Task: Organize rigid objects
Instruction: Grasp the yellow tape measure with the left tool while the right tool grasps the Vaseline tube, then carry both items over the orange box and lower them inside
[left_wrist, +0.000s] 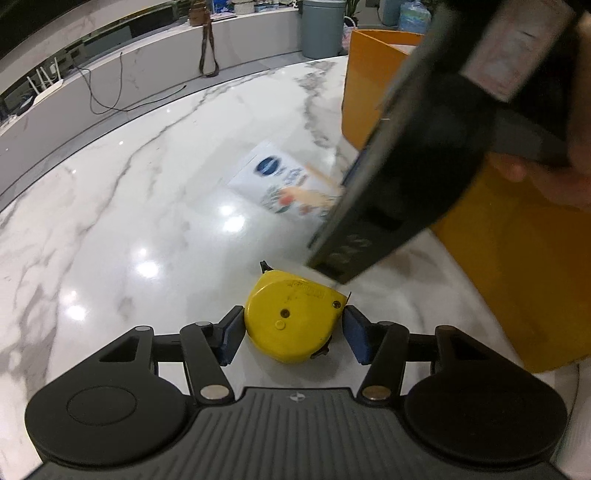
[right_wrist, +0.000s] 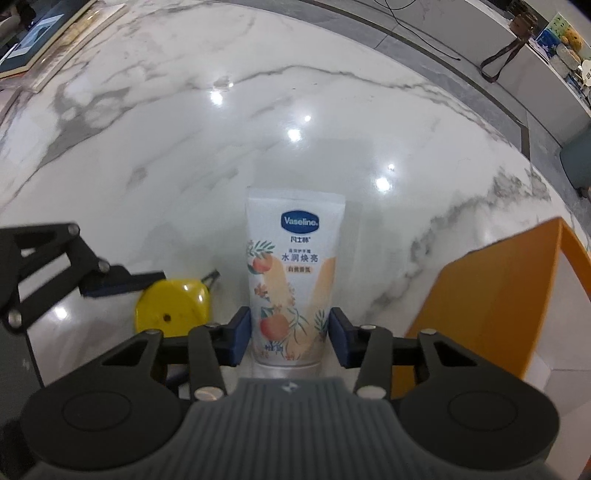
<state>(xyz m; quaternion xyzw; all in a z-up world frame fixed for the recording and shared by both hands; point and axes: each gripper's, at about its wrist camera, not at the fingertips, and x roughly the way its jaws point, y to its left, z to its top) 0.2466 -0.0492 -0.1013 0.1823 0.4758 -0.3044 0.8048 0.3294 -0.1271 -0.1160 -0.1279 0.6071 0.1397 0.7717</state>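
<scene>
A yellow tape measure (left_wrist: 291, 317) lies flat on the white marble surface (left_wrist: 129, 221). My left gripper (left_wrist: 293, 332) is shut on it, a blue pad against each side. In the right wrist view the same tape measure (right_wrist: 170, 306) shows at the left with one left finger (right_wrist: 122, 282) on it. A white Vaseline tube (right_wrist: 291, 266) lies with its cap end toward the camera. My right gripper (right_wrist: 290, 334) is shut on its lower part, pads touching both edges. The tube (left_wrist: 280, 184) appears blurred in the left wrist view, partly hidden by the right gripper's dark body (left_wrist: 406, 166).
An orange open box (left_wrist: 498, 266) stands at the right, close beside both grippers, and shows at the right as an orange box (right_wrist: 491, 295) in the right wrist view. A grey bin (left_wrist: 321, 29) and a black cable (left_wrist: 110, 92) lie far back.
</scene>
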